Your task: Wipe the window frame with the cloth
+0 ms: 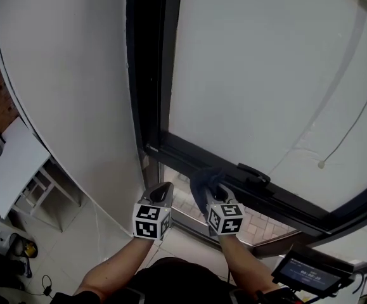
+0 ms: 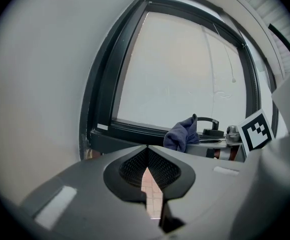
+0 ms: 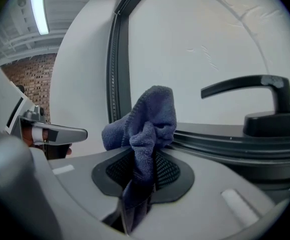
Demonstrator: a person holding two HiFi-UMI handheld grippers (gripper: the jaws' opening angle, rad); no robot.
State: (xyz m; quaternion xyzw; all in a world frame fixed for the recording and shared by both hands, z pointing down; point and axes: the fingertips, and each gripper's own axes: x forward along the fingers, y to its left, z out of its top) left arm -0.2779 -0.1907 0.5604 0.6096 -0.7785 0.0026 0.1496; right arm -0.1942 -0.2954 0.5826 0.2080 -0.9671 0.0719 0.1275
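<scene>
Right gripper view: right tongs [image 3: 143, 166] clamped on bunched blue cloth [image 3: 150, 119], just by window frame [image 3: 220, 139] bottom rail nr handle [image 3: 265, 101]; left tongs [image 2: 146, 156] closed, empty. Wipe seems abt to begin; next needs cloth pressed to rail, slid along.

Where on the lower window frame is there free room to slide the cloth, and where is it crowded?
The lower frame is bare between its left corner and the cloth, and again right of the window handle. It is crowded at the handle, where the right claw holds the cloth close beside it.
</scene>
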